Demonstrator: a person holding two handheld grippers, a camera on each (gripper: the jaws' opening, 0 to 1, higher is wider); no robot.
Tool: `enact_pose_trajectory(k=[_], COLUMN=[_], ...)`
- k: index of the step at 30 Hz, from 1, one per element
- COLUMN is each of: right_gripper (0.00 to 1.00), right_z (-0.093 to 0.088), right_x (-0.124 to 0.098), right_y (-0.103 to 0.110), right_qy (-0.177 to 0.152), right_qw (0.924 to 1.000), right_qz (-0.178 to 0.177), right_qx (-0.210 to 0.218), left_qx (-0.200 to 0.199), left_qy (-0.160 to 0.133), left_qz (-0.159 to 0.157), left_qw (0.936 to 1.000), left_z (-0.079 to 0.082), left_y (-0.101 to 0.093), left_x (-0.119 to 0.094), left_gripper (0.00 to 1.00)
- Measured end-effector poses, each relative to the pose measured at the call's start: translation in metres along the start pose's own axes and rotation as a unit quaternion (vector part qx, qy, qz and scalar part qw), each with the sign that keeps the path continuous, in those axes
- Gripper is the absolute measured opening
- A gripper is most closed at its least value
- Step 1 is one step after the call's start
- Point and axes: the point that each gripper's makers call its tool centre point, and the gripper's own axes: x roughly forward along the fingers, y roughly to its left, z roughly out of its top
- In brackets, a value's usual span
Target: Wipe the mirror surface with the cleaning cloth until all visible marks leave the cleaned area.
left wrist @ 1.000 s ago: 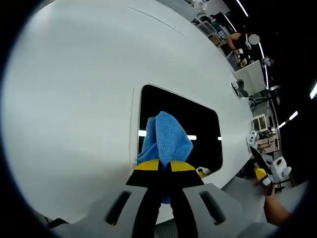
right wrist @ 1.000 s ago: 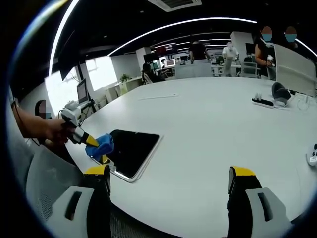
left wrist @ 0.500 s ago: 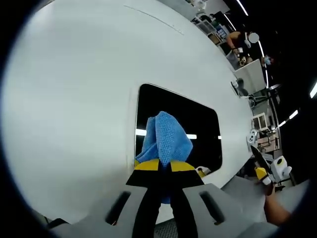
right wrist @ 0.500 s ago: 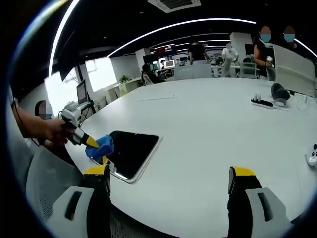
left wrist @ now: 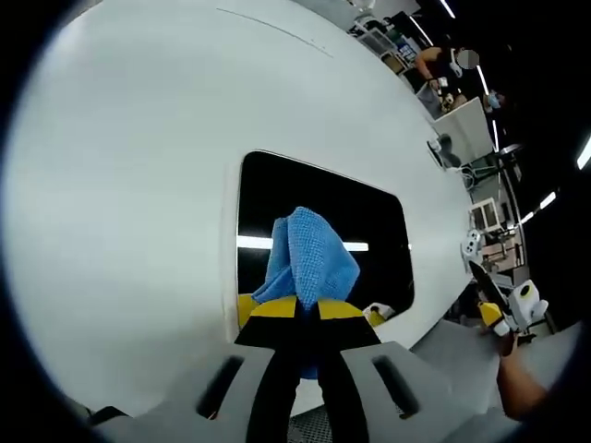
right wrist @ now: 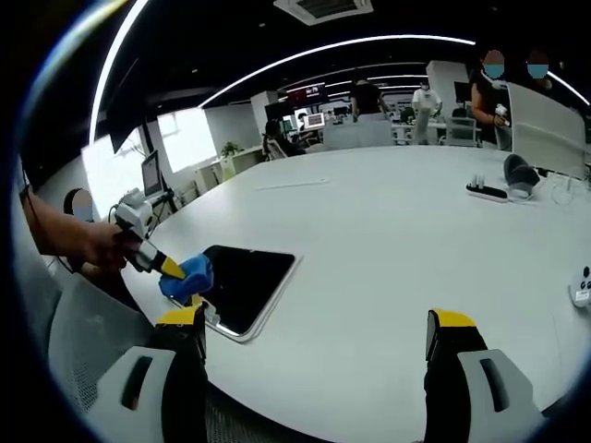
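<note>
The left tongs are clamped on a blue cloth, its bunched end sticking up past the yellow tips; the cloth sits over the near part of the mirror, a dark rounded rectangle lying flat on the white tabletop; a bright strip of ceiling light reflects across the glass just behind the cloth; whether the cloth actually presses the glass I cannot tell from here. From the right gripper view the same left tongs show at the left, held in a hand, the cloth at the mirror's near-left corner; the right tongs are spread wide with nothing between them, held above the tabletop's near edge, well apart from the mirror. Farther off on the tabletop lies a power strip; people stand at the back of the room.
</note>
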Motion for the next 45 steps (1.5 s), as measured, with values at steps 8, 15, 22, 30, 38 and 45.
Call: enact_pose_trajectory(k=[8,15,22,30,38,45], right_gripper=[0.99,0.99,0.99,0.99,0.99,0.99], right_z=[0.0,0.0,0.0,0.001,0.002,0.001], right_x=[0.001,0.003,0.002,0.001,0.001,0.002], right_y=[0.0,0.0,0.0,-0.002,-0.002,-0.001], right_qy=[-0.001,0.0,-0.001,-0.006,-0.009,-0.006], right_qw=[1.0,1.0,1.0,1.0,0.9999,1.0], right_qz=[0.001,0.001,0.0,-0.002,-0.003,-0.002], right_qx=[0.001,0.001,0.001,0.004,0.004,0.003], left_qx=[-0.002,0.001,-0.002,-0.009,-0.016,-0.01], left_qy=[-0.002,-0.002,-0.002,0.005,0.002,0.006], left_qz=[-0.002,-0.004,-0.009,-0.014,-0.025,-0.031], left_qw=[1.0,1.0,1.0,0.9998,0.9996,0.9994], left_z=[0.0,0.0,0.0,-0.001,-0.006,-0.006], left_y=[-0.002,-0.007,-0.011,-0.018,-0.033,-0.046], left_x=[0.002,0.005,0.009,0.014,0.024,0.032], left_gripper=[0.02,0.02,0.02,0.02,0.02,0.02])
